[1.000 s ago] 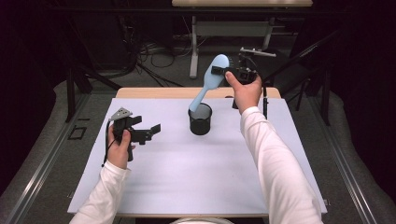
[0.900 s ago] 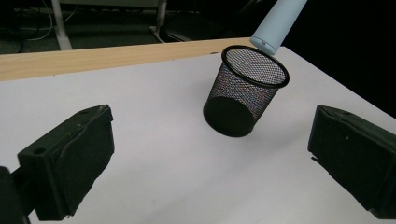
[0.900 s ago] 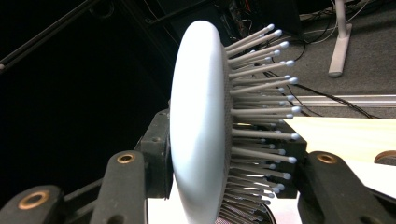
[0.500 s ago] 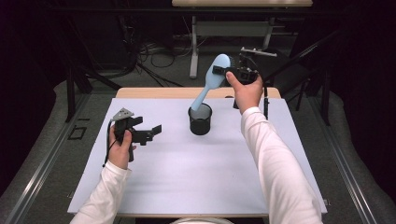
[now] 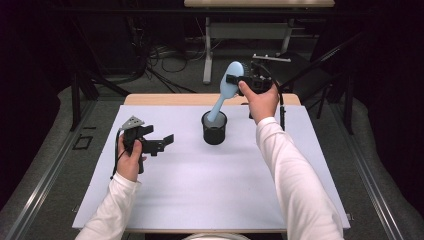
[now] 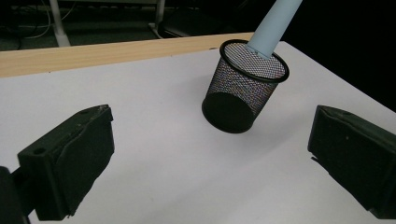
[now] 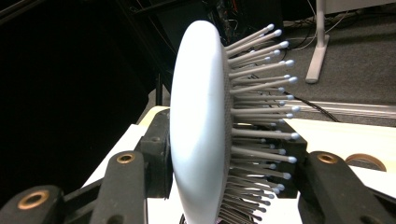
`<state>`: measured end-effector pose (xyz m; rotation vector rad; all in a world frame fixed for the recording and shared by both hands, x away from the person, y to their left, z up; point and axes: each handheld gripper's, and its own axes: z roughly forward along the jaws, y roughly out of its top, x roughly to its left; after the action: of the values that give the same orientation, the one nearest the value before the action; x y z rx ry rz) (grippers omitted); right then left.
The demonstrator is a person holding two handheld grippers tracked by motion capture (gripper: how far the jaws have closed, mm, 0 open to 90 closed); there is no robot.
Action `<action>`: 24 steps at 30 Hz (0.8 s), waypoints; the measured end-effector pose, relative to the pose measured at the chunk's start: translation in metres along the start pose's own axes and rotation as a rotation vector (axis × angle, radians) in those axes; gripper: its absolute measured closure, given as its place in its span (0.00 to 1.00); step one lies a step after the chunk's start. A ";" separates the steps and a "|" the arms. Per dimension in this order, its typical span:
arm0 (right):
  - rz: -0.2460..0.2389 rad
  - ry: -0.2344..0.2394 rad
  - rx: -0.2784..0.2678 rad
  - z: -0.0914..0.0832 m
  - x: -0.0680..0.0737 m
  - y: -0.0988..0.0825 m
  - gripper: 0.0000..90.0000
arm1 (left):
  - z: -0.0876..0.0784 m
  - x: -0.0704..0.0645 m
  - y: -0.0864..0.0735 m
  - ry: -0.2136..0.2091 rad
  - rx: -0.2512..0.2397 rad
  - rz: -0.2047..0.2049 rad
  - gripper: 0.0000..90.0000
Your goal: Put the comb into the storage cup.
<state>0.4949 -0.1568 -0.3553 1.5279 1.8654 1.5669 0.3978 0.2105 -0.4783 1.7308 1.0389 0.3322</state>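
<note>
From the high view I see my right gripper [image 5: 235, 80] raised over the far side of the table [image 5: 200, 200], its jaws pinching the head of a light blue hairbrush [image 5: 226, 90]; the brush slants down and to the left, and its handle end sits inside a black mesh cup [image 5: 214, 131] that stands on the white table surface, a little beyond the middle; the right hand [image 5: 260, 100] wraps the gripper body and the white sleeve [image 5: 295, 185] runs back toward the near edge; in the right gripper view the hairbrush [image 7: 201, 126] stands edge-on between my two black jaws, the smooth back toward one jaw and the grey bristles [image 7: 261, 93] with their small round tips pointing toward the other, so the jaws are closed on the brush head from both sides; my left gripper [image 5: 162, 142] rests low over the left part of the table, held by the left hand [image 5: 129, 157], well apart from the cup, with its jaws spread and nothing between them; in the left gripper view the jaws stand wide at either side, and beyond them the mesh cup [image 6: 245, 93] appears tilted, with the pale blue handle [image 6: 275, 23] rising out of its rim; the table's wooden far edge [image 6: 93, 53] shows behind the white surface.
</note>
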 end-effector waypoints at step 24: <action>-0.054 -0.014 0.038 0.017 0.001 -0.019 0.56 | 0.002 0.001 -0.002 -0.002 0.008 0.002 0.01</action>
<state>0.4971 -0.1436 -0.3768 1.4874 1.9232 1.5022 0.3987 0.2104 -0.4807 1.7391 1.0392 0.3279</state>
